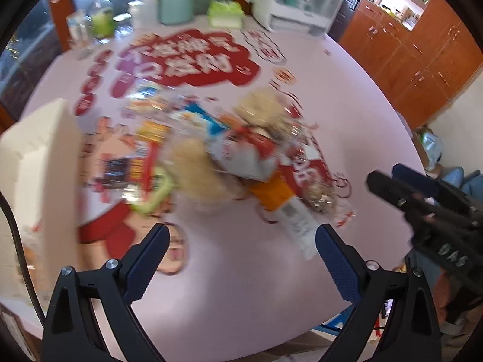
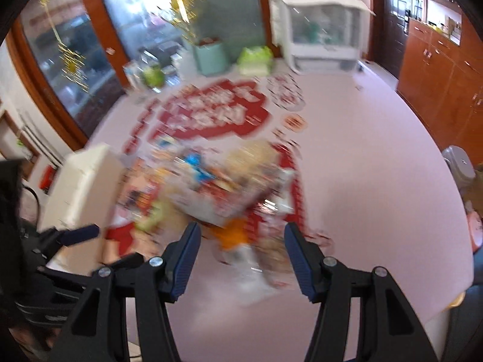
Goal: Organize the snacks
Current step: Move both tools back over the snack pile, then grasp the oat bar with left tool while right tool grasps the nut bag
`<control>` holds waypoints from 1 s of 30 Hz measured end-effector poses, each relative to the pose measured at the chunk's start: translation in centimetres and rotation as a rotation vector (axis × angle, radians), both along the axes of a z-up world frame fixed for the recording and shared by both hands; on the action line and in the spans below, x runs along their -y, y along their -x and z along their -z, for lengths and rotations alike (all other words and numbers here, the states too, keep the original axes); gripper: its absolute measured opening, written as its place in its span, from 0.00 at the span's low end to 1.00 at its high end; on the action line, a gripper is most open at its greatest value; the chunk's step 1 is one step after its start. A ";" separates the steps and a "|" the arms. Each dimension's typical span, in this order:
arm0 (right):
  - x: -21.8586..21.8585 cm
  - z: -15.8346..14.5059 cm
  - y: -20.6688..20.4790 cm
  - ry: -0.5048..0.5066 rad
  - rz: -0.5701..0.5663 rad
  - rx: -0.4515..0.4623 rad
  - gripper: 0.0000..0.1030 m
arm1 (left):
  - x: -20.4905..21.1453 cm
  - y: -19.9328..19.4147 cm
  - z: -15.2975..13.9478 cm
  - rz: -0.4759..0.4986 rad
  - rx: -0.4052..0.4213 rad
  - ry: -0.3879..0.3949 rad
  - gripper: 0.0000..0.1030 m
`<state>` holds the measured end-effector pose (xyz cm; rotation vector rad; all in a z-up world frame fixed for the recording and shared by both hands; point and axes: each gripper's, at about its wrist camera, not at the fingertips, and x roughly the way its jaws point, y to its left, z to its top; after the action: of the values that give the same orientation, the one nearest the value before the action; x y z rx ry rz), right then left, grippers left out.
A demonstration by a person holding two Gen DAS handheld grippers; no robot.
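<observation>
A heap of snack packets point(image 1: 217, 154) lies in the middle of a pink table point(image 1: 229, 286) printed with red designs; it also shows, blurred, in the right wrist view point(image 2: 220, 187). An orange and white packet point(image 1: 282, 208) lies at the heap's near edge. My left gripper point(image 1: 241, 235) is open and empty, just short of the heap. My right gripper point(image 2: 241, 235) is open and empty, close to the orange packet point(image 2: 232, 235). The right gripper also shows at the right of the left wrist view point(image 1: 389, 178). A white box point(image 1: 42, 175) stands left of the heap.
At the table's far edge stand a white cabinet-like container point(image 1: 302, 0), a teal box point(image 1: 176, 6), a green tissue pack point(image 1: 226, 13) and bottles point(image 1: 101, 18). Wooden cupboards point(image 1: 416, 60) line the right wall. Both views are motion-blurred.
</observation>
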<state>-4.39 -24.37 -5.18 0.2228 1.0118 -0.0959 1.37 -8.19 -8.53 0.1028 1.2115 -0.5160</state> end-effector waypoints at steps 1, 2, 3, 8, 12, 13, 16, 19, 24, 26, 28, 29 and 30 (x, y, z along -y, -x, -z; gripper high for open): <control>0.8 0.9 0.1 0.007 0.001 -0.017 0.57 | 0.9 0.0 0.6 0.001 -0.016 0.004 0.94; 1.6 1.7 0.2 0.012 0.002 -0.034 0.56 | 1.6 -0.1 1.4 -0.002 -0.036 0.008 0.94; 2.2 2.7 0.3 0.016 0.002 -0.054 0.56 | 2.1 -0.2 2.2 -0.010 -0.054 0.010 0.94; 3.8 6.6 0.6 0.022 -0.031 -0.127 0.56 | 3.5 -1.2 5.3 -0.074 -0.120 0.006 0.94; 3.6 8.7 0.2 0.030 -0.080 -0.163 0.56 | 3.8 -2.2 7.2 -0.145 -0.148 -0.011 0.94; 3.4 9.1 0.1 0.027 -0.092 -0.167 0.56 | 3.8 -2.4 7.5 -0.164 -0.155 -0.014 0.94; 3.1 10.2 -0.4 0.018 -0.133 -0.180 0.56 | 3.5 -2.9 8.5 -0.206 -0.184 -0.019 0.94; 2.6 10.9 -1.2 0.008 -0.167 -0.184 0.56 | 3.3 -2.8 8.9 -0.229 -0.191 -0.028 0.94; 2.4 12.2 -2.4 -0.025 -0.203 -0.194 0.56 | 3.5 -2.9 9.1 -0.235 -0.197 -0.044 0.94; 2.4 12.7 -2.6 -0.032 -0.211 -0.200 0.56 | 4.2 -3.0 9.3 -0.225 -0.199 -0.053 0.94; 2.1 12.9 -2.4 -0.002 -0.234 -0.190 0.48 | 4.8 -3.1 9.4 -0.217 -0.201 -0.059 0.94; 1.9 12.9 -2.3 0.029 -0.248 -0.189 0.43 | 5.3 -3.2 9.5 -0.211 -0.203 -0.064 0.94; 1.7 13.0 -2.1 0.073 -0.259 -0.188 0.32 | 5.7 -3.2 9.6 -0.207 -0.205 -0.068 0.94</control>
<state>-2.25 -26.04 -18.17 0.0148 1.2143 0.0838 4.55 -13.84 -18.16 -0.0182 1.4224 -0.3095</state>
